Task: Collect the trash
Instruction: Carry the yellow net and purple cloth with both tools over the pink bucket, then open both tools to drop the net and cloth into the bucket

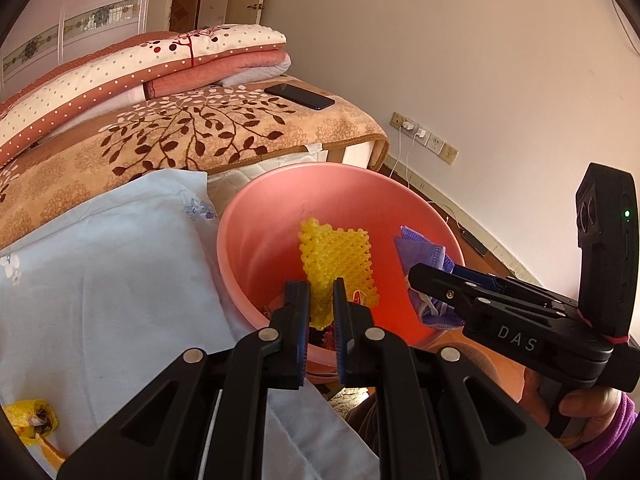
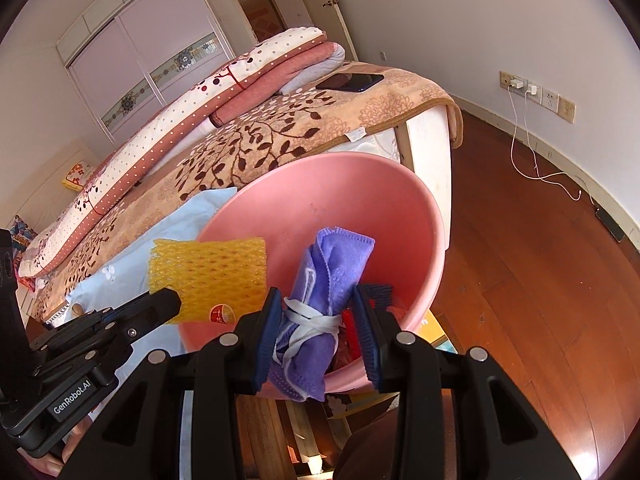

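Observation:
A pink plastic basin point(image 1: 260, 216) stands beside the bed, also in the right wrist view point(image 2: 320, 200). My left gripper point(image 1: 321, 292) is shut on a yellow foam fruit net point(image 1: 340, 256) and holds it over the basin; the net also shows in the right wrist view point(image 2: 208, 272). My right gripper point(image 2: 316, 300) holds a folded purple face mask point(image 2: 320, 280) between its pads over the basin's near side; the mask also shows in the left wrist view point(image 1: 424, 252). Some dark and red scraps lie in the basin bottom, mostly hidden.
A light blue cloth point(image 1: 100, 280) covers the near bed; a yellow wrapper point(image 1: 32, 420) lies on it. A phone point(image 1: 300, 96) lies on the leaf-pattern blanket, by folded quilts point(image 1: 140, 68). Wooden floor point(image 2: 540, 280) with charger cables runs along the right wall.

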Demonstrator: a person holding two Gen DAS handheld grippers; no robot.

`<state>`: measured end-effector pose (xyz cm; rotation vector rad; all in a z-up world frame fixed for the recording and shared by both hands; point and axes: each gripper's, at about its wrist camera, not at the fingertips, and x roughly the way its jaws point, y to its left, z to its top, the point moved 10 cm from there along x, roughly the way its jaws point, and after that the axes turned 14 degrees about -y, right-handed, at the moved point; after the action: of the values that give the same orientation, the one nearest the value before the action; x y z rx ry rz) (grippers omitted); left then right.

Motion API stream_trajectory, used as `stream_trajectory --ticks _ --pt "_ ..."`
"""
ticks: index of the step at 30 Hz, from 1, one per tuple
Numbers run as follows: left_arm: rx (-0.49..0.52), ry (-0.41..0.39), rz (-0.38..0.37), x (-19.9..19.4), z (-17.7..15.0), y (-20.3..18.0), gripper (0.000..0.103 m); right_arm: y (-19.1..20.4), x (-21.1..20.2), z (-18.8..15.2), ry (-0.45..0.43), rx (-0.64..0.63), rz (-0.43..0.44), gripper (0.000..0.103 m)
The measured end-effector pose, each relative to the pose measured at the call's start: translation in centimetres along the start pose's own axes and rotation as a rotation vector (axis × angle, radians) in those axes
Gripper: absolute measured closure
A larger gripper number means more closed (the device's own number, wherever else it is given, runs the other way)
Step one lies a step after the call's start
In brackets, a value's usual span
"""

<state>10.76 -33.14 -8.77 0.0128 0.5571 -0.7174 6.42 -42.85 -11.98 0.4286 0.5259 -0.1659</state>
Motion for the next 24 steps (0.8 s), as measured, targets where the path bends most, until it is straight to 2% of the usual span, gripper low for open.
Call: stream_trajectory --ticks 6,7,9,10,24 --pt "-0.003 0.016 -0.004 0.5 -0.4 -0.3 0.09 -0.2 0.1 0.0 0.0 0.003 0.003 0.068" --pt "-0.004 0.027 -0.004 0.7 -0.5 -0.3 0.087 -0.2 0.2 0.0 0.0 0.002 0.003 0.068" --pt "-0.013 0.04 -0.003 0.8 -0.7 -0.3 0.063 -0.2 0.2 0.0 0.0 0.001 0.004 0.068" --pt "-0.019 0.039 -0.001 0.8 -0.7 -0.2 0.061 -0.2 0.2 -0.1 0.001 0.002 0.006 0.068" --pt "-0.042 0.025 0.022 -0.3 -0.7 0.4 0.06 0.5 -0.1 -0.1 0.003 -0.001 0.012 0.068"
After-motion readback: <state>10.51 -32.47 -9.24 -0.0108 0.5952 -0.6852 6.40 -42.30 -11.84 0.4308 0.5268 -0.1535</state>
